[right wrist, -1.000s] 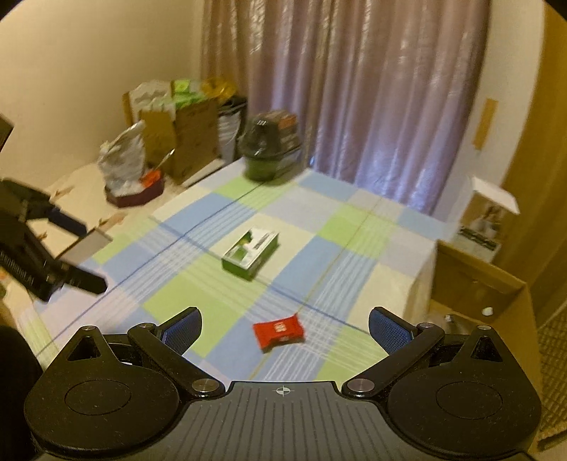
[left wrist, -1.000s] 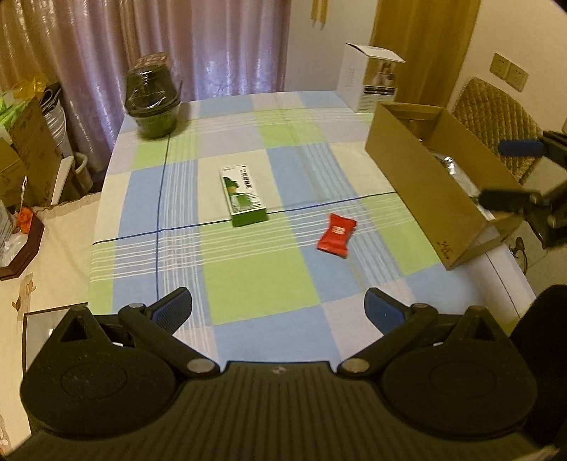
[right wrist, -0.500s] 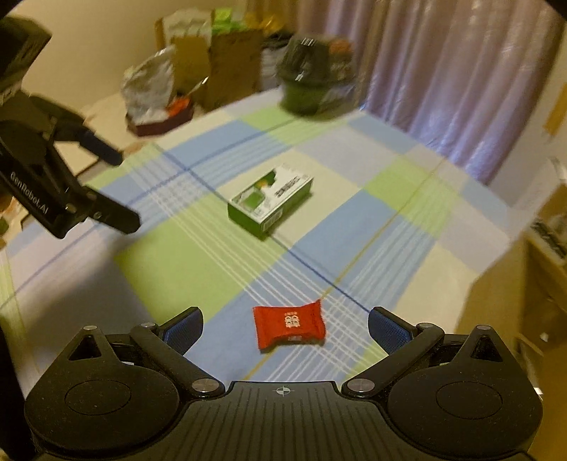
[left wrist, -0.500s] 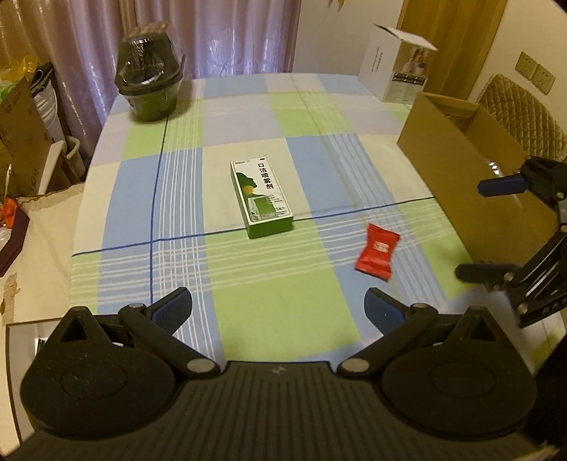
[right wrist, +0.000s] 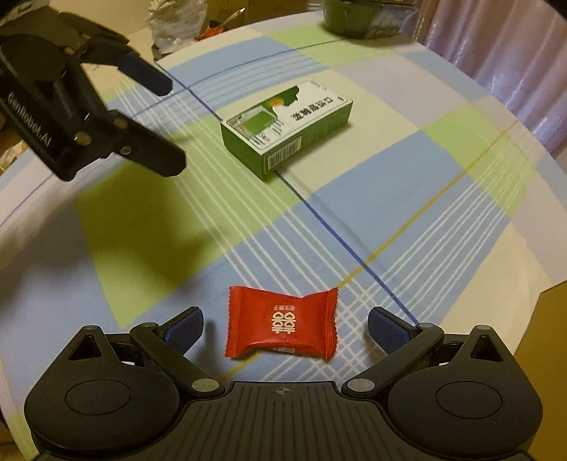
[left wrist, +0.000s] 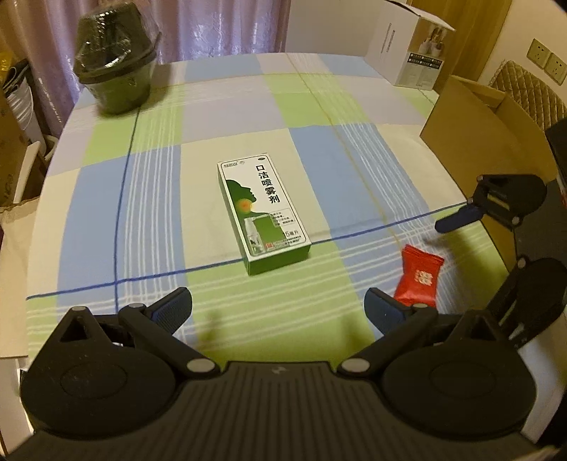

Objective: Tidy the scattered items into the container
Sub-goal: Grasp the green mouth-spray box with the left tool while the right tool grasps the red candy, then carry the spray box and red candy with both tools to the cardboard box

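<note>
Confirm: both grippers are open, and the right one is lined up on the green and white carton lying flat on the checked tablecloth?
Not the carton. In the right wrist view, the right gripper is lined up on the red candy wrapper; the green and white carton lies farther off.

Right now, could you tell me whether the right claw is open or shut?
Open. The right claw has its fingers spread wide on either side of the red candy packet, which lies flat on the tablecloth, ungripped.

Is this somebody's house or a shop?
Most likely a room in a home: a checked tablecloth covers the table, long curtains hang behind it, and a quilted chair stands beside the cardboard box.
</note>
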